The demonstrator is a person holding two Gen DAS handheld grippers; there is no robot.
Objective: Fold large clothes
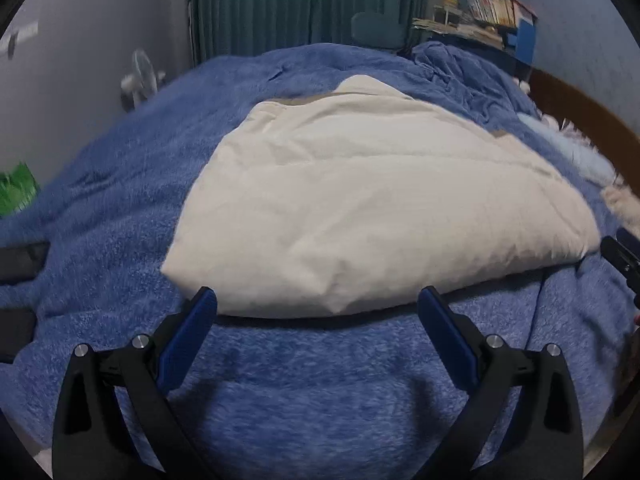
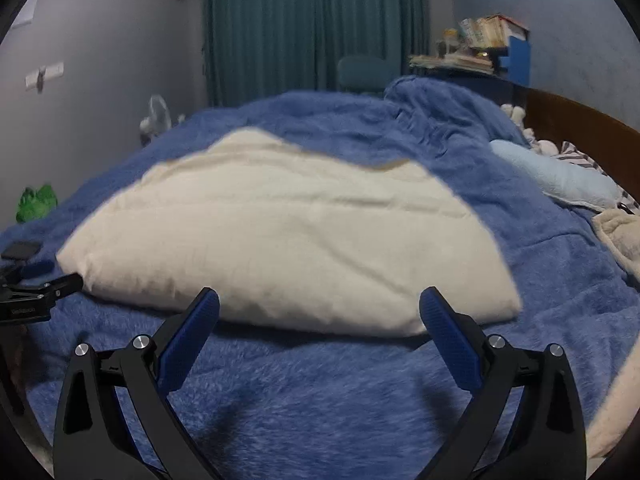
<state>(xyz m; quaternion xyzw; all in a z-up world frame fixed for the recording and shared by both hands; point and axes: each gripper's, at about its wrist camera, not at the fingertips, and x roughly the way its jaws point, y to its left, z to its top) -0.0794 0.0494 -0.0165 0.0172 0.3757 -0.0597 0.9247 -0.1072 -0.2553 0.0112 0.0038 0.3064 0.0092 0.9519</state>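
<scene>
The cream garment (image 1: 360, 208) lies on the blue blanket (image 1: 320, 392) straight ahead of both grippers, already doubled into a thick, puffy slab whose near folded edge runs crosswise, left to right, in front of the fingers. The left gripper (image 1: 318, 308) is spread wide and holds nothing; its fingertips sit just short of that edge, toward the slab's left half. The right gripper (image 2: 319, 310) is likewise spread and empty, facing the right half, with its right finger close to the near right corner. Each gripper shows at the margin of the other's view, so they stand side by side along the same edge, about equally near it. The slab's long axis seems to run away from the grippers toward the green curtain (image 2: 304, 28), though the fisheye bends shapes enough that I would not swear to it. The likely next move is to close on the near edge and carry it forward over the far end.
</scene>
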